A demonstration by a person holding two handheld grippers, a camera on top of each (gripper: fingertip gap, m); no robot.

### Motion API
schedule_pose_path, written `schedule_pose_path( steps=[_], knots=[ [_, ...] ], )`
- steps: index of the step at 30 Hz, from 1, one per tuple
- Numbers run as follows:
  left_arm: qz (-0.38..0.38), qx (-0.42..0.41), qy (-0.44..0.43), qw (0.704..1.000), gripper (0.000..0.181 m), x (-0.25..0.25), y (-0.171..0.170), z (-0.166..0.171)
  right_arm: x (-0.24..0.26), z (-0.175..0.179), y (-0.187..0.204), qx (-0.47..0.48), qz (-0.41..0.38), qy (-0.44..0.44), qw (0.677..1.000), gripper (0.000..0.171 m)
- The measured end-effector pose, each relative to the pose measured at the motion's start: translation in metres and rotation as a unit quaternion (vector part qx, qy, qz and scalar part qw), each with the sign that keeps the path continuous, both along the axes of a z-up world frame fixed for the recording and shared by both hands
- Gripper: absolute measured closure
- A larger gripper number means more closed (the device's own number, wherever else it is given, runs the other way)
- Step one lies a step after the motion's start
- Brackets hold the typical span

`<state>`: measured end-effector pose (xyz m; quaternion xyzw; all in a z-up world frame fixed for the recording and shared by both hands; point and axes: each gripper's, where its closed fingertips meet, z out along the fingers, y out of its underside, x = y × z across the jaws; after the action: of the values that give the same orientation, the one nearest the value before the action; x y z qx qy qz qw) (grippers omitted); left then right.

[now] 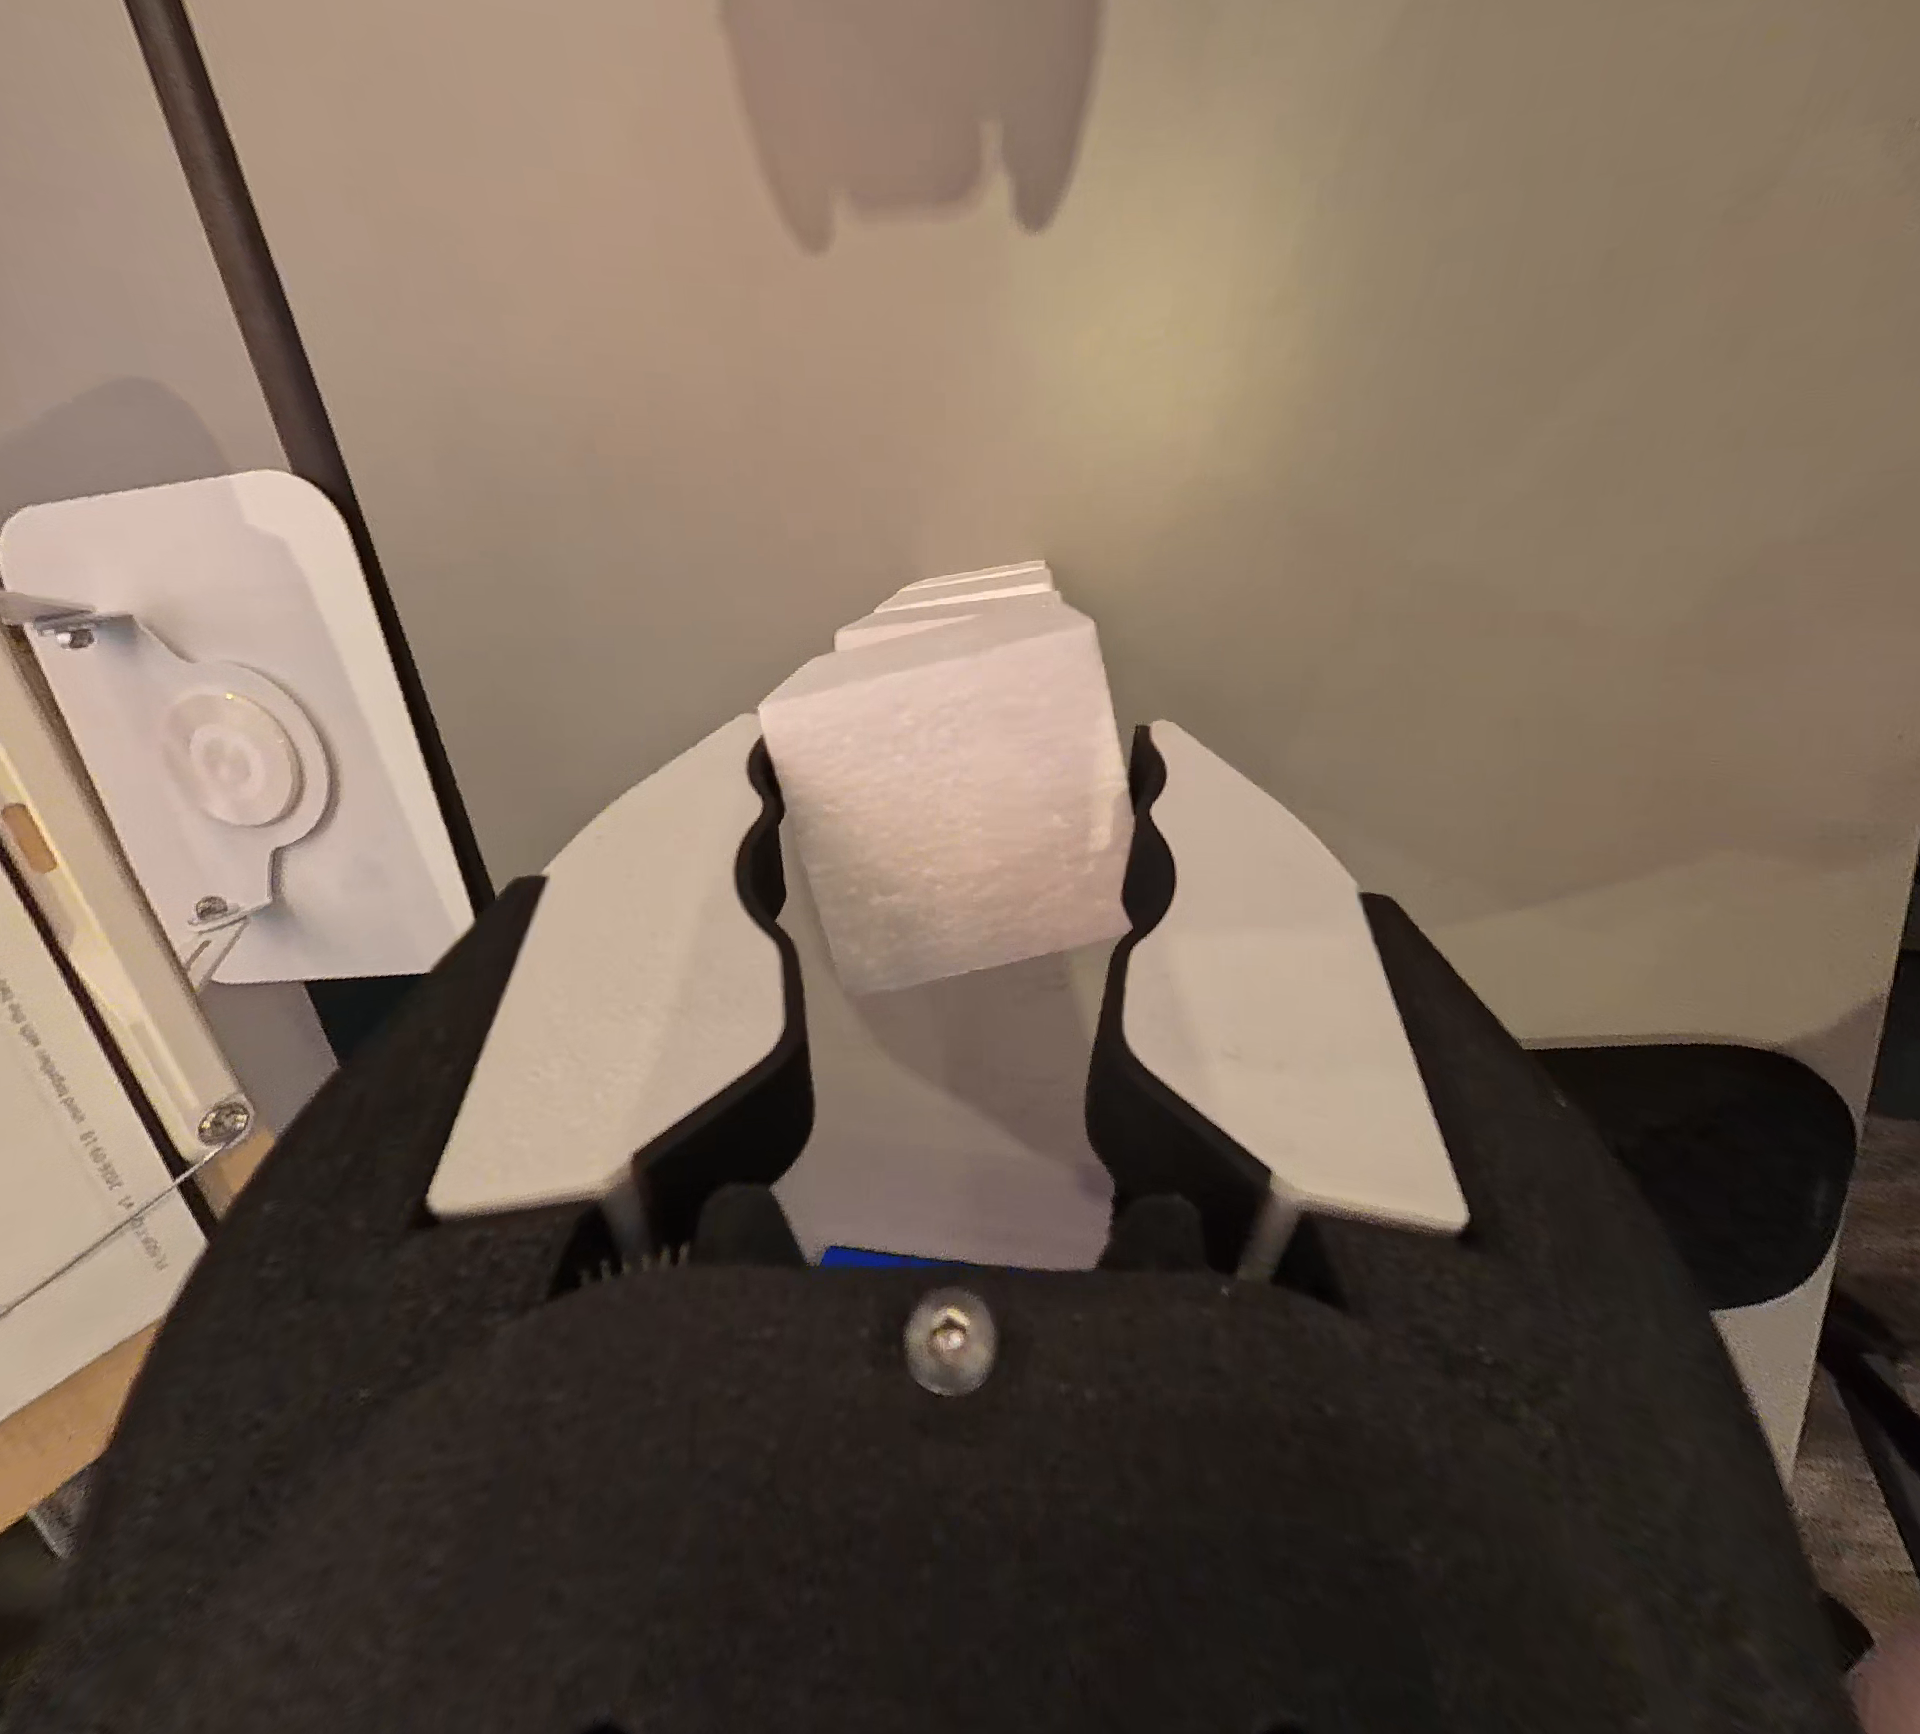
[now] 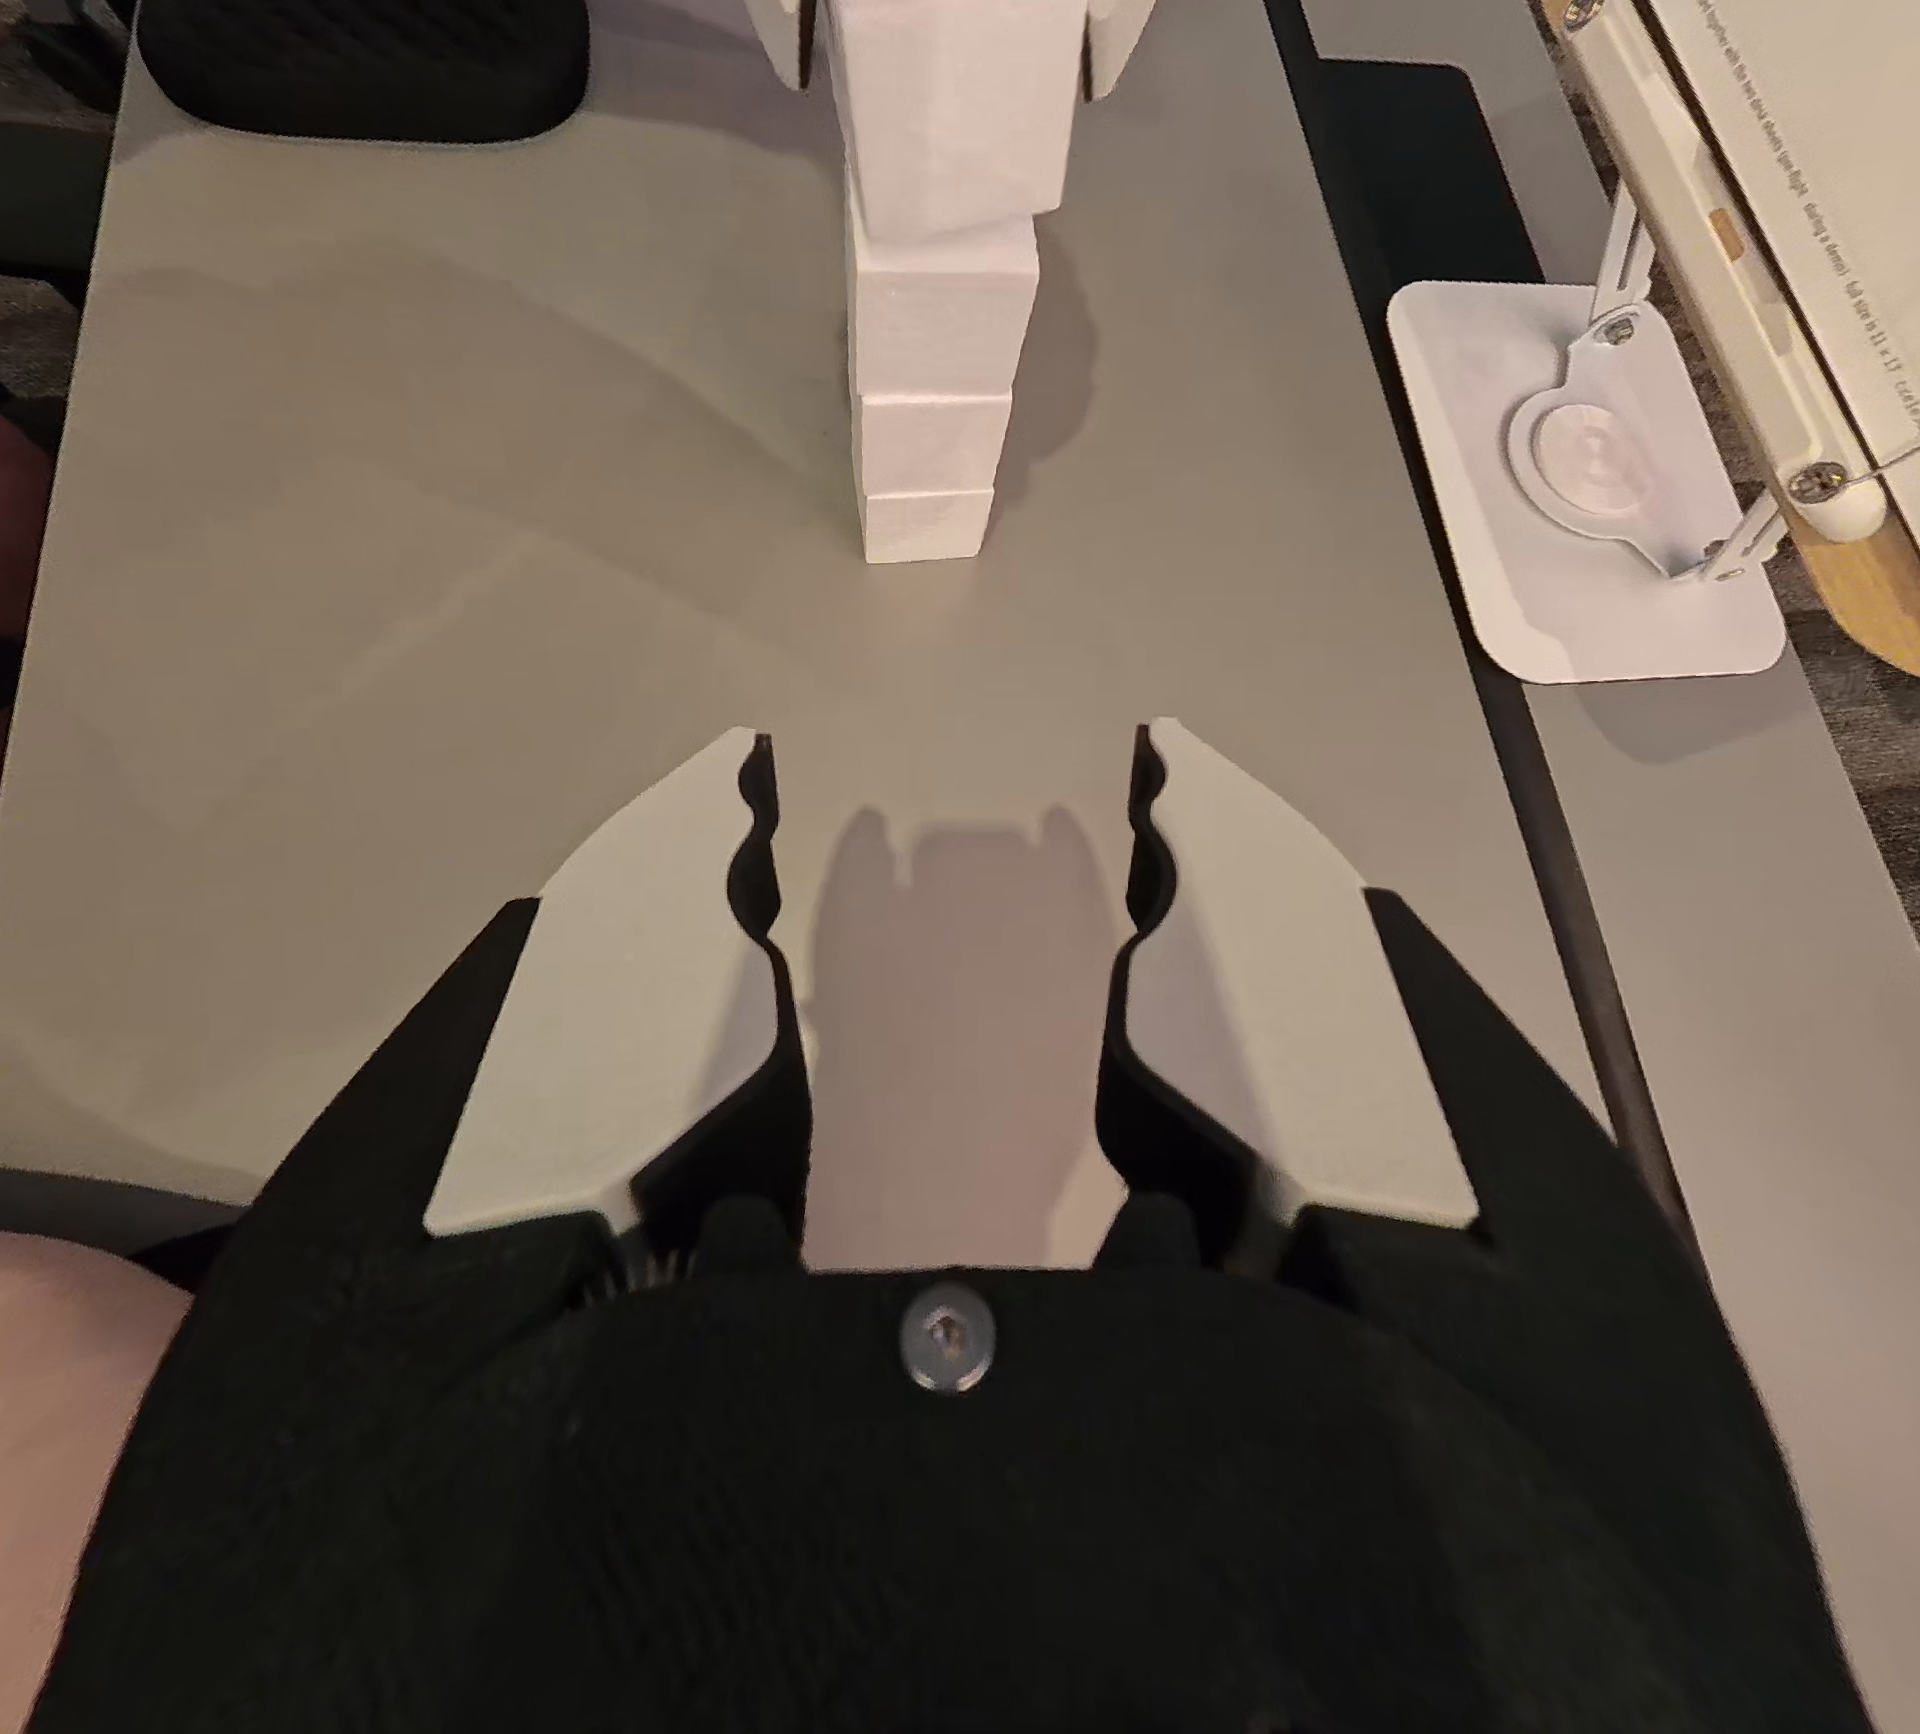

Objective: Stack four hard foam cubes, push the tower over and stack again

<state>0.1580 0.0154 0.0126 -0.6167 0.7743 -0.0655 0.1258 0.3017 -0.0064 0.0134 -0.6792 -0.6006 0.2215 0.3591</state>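
left wrist: top cube (image 1: 940,811) btwn hand-held gripper (image 1: 951,749) fingers

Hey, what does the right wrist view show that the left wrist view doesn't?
Only the right wrist view shows the whole tower side-on: four stacked white cubes, slightly staggered, plus the right tongs, open and empty above the grey table.

Only the left wrist view looks straight down on the top cube, hiding most of the stack beneath.

Both show the left tongs flanking the top cube, the black pad and the white stand base.
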Motion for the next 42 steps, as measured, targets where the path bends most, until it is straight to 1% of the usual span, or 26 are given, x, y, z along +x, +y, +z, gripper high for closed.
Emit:
schedule_pose_path(
  steps=[6,14,15,18,20,22,24,26,28,30,31,33,35,36,37,38,40,42],
  knots=[
    [-0.024,0.012,0.024,0.999,0.117,-0.002,-0.001,-0.003,-0.001,-0.008,0.0,-0.006,0.002,-0.02,1.0,0.105],
    [-0.031,0.004,0.024,0.999,0.117,-0.002,0.002,-0.011,-0.004,-0.011,0.001,-0.009,0.006,-0.024,1.0,0.105],
    [-0.032,-0.009,0.019,0.999,0.117,0.0,-0.001,-0.012,-0.004,-0.012,0.001,-0.011,0.006,-0.026,1.0,0.105],
    [-0.028,-0.005,0.004,1.0,0.117,0.002,0.002,-0.011,-0.005,-0.015,0.002,-0.015,0.006,-0.031,0.999,0.105],
    [-0.025,-0.01,-0.01,1.0,0.115,0.005,0.002,-0.009,-0.005,-0.018,0.003,-0.019,0.007,-0.034,0.999,0.105],
    [-0.013,-0.012,-0.021,1.0,0.105,0.006,0.003,-0.006,-0.005,-0.02,0.005,-0.022,0.005,-0.037,0.999,0.105],
    [-0.003,-0.004,-0.043,0.999,0.103,0.005,0.007,0.002,-0.005,-0.021,0.006,-0.023,0.004,-0.038,0.999,0.105],
    [0.007,0.005,-0.083,0.997,0.102,0.001,0.008,0.016,-0.004,-0.021,0.007,-0.022,0.001,-0.036,0.999,0.105],
    [0.024,0.026,-0.143,0.989,0.102,-0.006,0.009,0.035,-0.002,-0.015,0.008,-0.015,-0.002,-0.026,1.0,0.105],
    [0.037,0.069,-0.243,0.967,0.109,-0.013,0.011,0.064,-0.001,-0.002,0.009,0.0,-0.007,0.004,1.0,0.105],
    [0.043,0.098,-0.303,0.947,0.113,-0.017,0.011,0.082,-0.001,0.007,0.011,0.01,-0.012,0.025,1.0,0.105],
    [0.067,0.142,-0.426,0.891,0.117,-0.033,0.008,0.117,0.001,0.031,0.015,0.032,-0.022,0.081,0.996,0.105],
    [0.08,0.169,-0.533,0.825,0.115,-0.054,-0.001,0.14,0.003,0.057,0.013,0.052,-0.019,0.148,0.987,0.104],
    [0.078,0.189,-0.573,0.793,0.123,-0.065,-0.007,0.149,0.005,0.069,0.011,0.06,-0.016,0.181,0.982,0.102],
    [0.087,0.204,-0.588,0.778,0.133,-0.074,-0.009,0.151,0.007,0.08,0.009,0.069,-0.015,0.212,0.975,0.098],
    [0.107,0.201,-0.59,0.775,0.134,-0.081,-0.009,0.147,0.01,0.09,0.008,0.083,-0.017,0.242,0.967,0.095],
    [0.141,0.173,-0.58,0.783,0.123,-0.087,-0.008,0.133,0.016,0.107,0.01,0.125,-0.025,0.293,0.948,0.085],
    [0.158,0.17,-0.573,0.786,0.122,-0.09,-0.006,0.118,0.021,0.12,0.008,0.152,-0.022,0.336,0.929,0.083]
  ],
)
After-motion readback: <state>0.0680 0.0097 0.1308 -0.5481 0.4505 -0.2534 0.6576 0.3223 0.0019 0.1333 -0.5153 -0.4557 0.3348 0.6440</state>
